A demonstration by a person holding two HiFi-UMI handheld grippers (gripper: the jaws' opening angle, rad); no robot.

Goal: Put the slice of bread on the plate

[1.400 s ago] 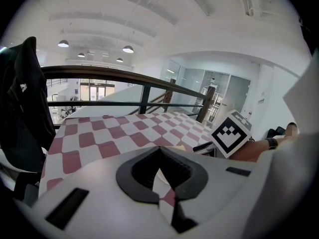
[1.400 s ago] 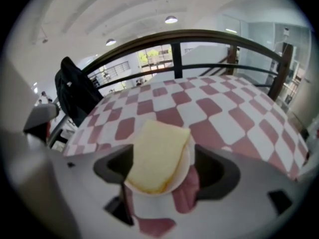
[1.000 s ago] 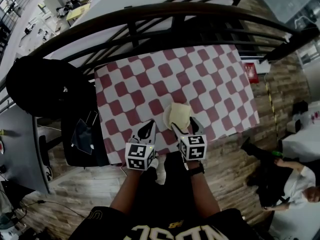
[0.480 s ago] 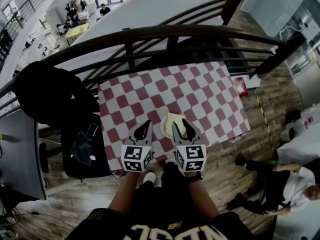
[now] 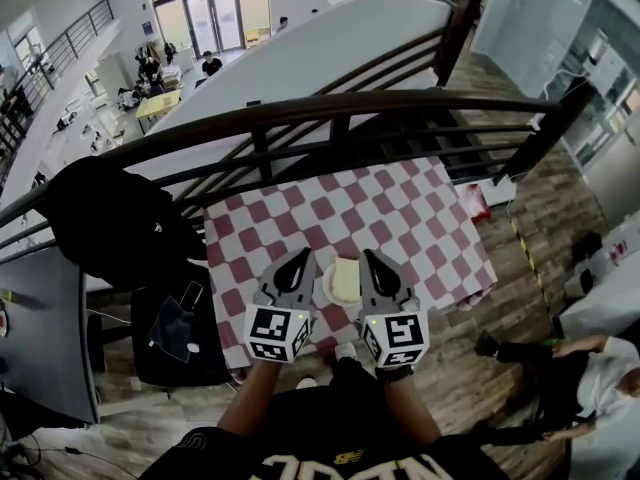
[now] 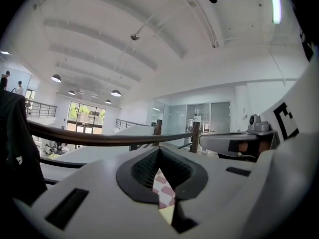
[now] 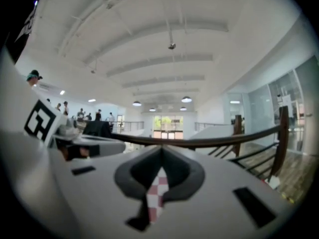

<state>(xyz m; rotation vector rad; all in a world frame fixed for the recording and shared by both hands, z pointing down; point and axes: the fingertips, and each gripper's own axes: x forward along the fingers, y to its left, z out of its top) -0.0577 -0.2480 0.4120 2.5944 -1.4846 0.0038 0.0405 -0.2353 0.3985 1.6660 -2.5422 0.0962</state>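
- Two grippers frame the plate (image 5: 327,286) in your head view. Your left gripper (image 5: 299,260) and your right gripper (image 5: 373,259) sit either side of it, and neither touches it.
- The slice of bread (image 5: 346,279) lies flat on that plate, pale yellow against the white rim.
- The plate rests on the red-and-white checked tablecloth (image 5: 400,218), near the edge closest to you.
- Your left gripper view shows its jaws drawn together at the tips with nothing caught between them. Only a sliver of checked cloth shows through the gap behind the tips.
- Your right gripper view shows closed jaws too, also empty, with checked cloth visible below.
- Both gripper views look out level over a dark handrail (image 5: 300,113) toward a bright hall.
- A black bundle (image 5: 110,218) sits to the left of the table.
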